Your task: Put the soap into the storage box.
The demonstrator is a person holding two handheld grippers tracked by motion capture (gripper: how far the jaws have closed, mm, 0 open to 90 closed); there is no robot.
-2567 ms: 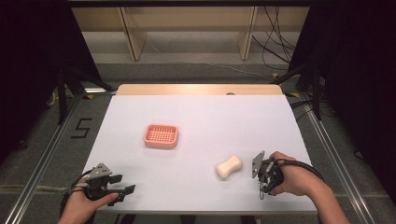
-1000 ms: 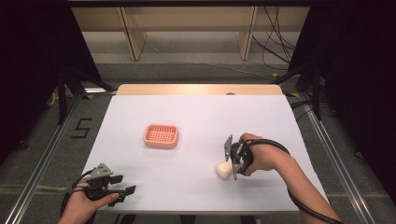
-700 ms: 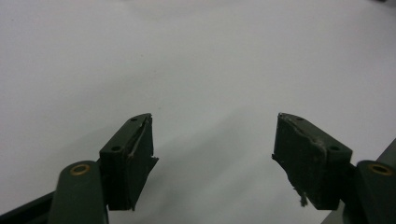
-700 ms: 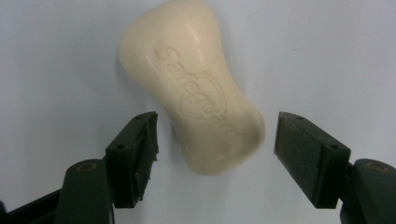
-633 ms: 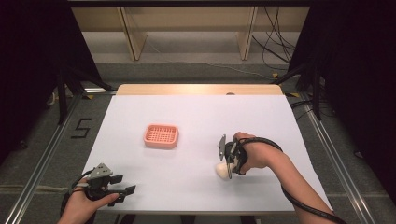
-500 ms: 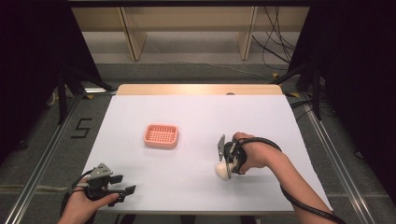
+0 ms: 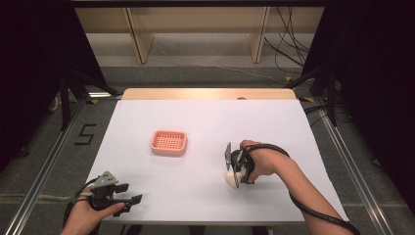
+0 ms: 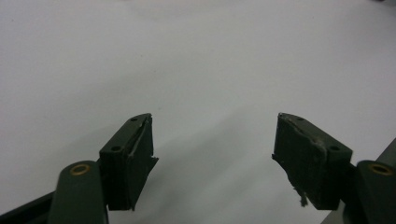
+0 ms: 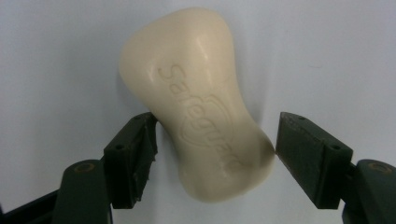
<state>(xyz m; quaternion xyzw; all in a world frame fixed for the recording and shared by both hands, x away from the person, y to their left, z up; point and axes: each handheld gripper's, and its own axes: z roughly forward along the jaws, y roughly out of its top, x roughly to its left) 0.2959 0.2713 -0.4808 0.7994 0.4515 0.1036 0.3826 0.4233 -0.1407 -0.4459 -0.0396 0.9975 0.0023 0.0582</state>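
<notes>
Cream soap bar (image 9: 201,107) lies on the white worktop (image 7: 205,127) between the spread right tongs (image 9: 212,140), long axis toward 11 o'clock; left tongs (image 8: 212,140), spread, wait well apart.

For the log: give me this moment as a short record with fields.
table: white top
soap: cream bar, embossed lettering, lying on the table
basket: small pink tray, left of the soap, apart from it
right tongs: open, jaws either side of the soap's narrow waist, both about touching it, not yet clamped
left tongs: open, nothing between the jaws, near the front left corner
</notes>
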